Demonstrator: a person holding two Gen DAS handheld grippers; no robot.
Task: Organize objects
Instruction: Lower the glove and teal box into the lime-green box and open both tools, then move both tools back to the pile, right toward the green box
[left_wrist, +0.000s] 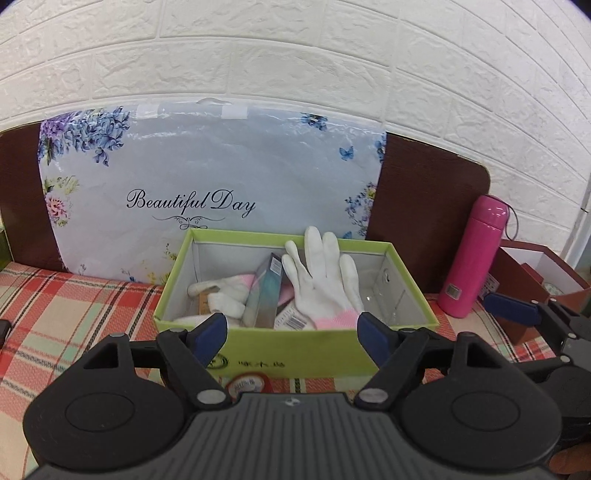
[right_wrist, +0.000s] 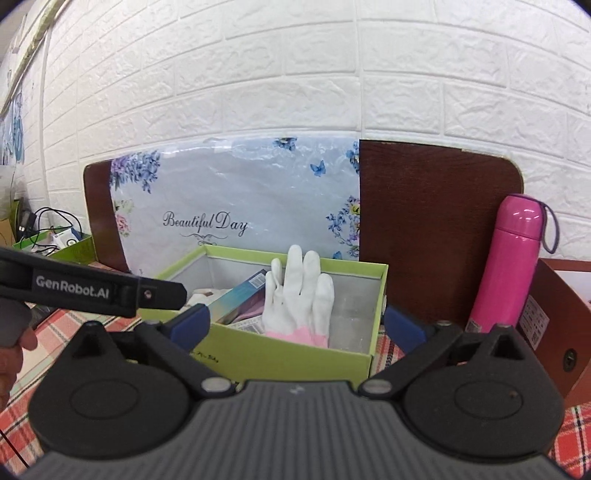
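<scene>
Left gripper (left_wrist: 291, 328) spread wide, empty, just short of green box (left_wrist: 295, 350) on plaid cloth (left_wrist: 74, 314). Inside, boxed item (left_wrist: 264, 291) leaning left of white glove (left_wrist: 321, 280), propped upright, fingertips up, pink cuff down. Right gripper (right_wrist: 299, 325) likewise released, empty, box dead ahead; pink flask (right_wrist: 506, 262) standing rightward, probably next, nearer that side.

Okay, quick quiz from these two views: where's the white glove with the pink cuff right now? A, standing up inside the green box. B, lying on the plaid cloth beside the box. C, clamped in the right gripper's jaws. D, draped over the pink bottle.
A: the white glove stands fingers-up inside the green box, apart from the pink bottle, and nothing sits between the jaws of the right gripper.
</scene>
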